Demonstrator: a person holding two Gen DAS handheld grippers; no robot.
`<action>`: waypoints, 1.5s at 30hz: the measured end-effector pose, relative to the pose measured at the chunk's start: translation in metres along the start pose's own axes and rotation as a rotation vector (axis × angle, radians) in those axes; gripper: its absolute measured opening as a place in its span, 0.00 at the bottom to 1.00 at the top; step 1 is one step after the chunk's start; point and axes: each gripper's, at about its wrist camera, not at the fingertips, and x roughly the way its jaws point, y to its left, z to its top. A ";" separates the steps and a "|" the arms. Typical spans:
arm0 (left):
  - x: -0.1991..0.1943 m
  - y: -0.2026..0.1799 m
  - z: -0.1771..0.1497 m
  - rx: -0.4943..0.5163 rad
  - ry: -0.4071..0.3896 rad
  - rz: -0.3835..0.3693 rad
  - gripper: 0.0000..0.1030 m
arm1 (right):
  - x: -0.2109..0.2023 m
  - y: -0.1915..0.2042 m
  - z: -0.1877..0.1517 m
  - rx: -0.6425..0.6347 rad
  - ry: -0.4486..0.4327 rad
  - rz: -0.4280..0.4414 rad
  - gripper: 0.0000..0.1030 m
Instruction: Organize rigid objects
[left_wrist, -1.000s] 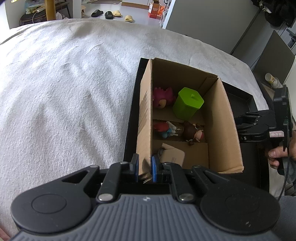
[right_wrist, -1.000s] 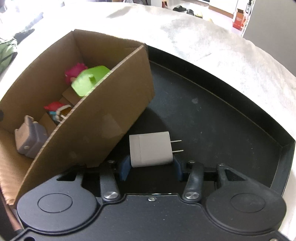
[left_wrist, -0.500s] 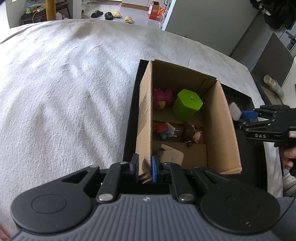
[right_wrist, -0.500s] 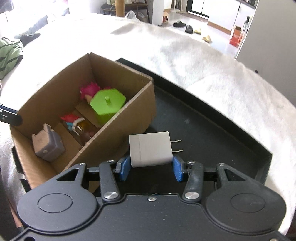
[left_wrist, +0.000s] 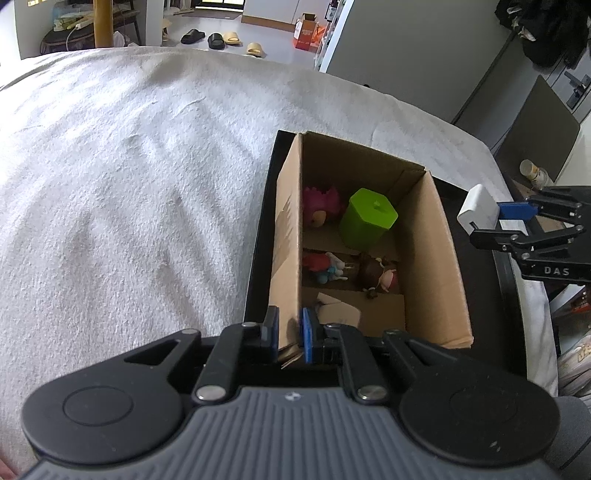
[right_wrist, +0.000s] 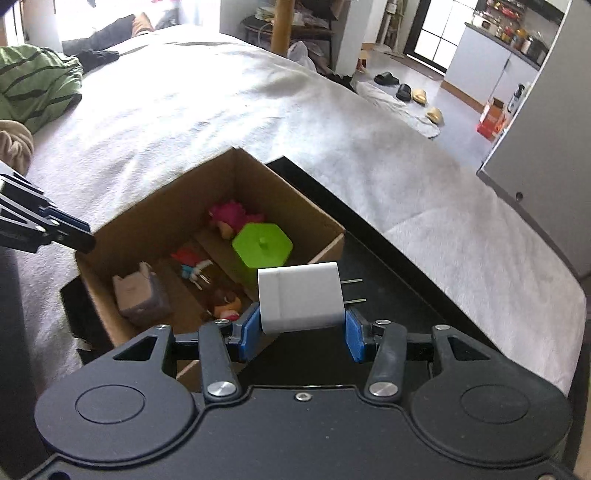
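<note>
Gripping: right hand-held gripper (right_wrist: 301, 332) holds charger (right_wrist: 301, 299) | left (left_wrist: 288, 332) pinches box wall (left_wrist: 286, 258), corner hidden

One readable marking: "DAS"

The white letters "DAS" stand on the black linkage arm of the right gripper (left_wrist: 517, 221), seen at the right edge of the left wrist view; no other text is legible.

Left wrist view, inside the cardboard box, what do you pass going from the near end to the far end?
Left hand-held gripper clamped on the box wall → loose cardboard flap → red-haired figure and brown-haired doll in the middle compartment → pink toy and green hexagonal container in the far compartment.
</note>
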 end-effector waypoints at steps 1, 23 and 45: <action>-0.001 0.000 0.000 0.001 0.000 -0.001 0.11 | -0.002 0.002 0.003 -0.005 -0.004 0.003 0.45; 0.000 0.003 -0.003 0.003 0.023 -0.026 0.11 | 0.026 0.053 0.036 -0.085 0.064 -0.039 0.45; 0.001 0.011 -0.001 -0.042 0.020 -0.057 0.11 | 0.012 0.031 0.039 0.052 0.039 -0.147 0.54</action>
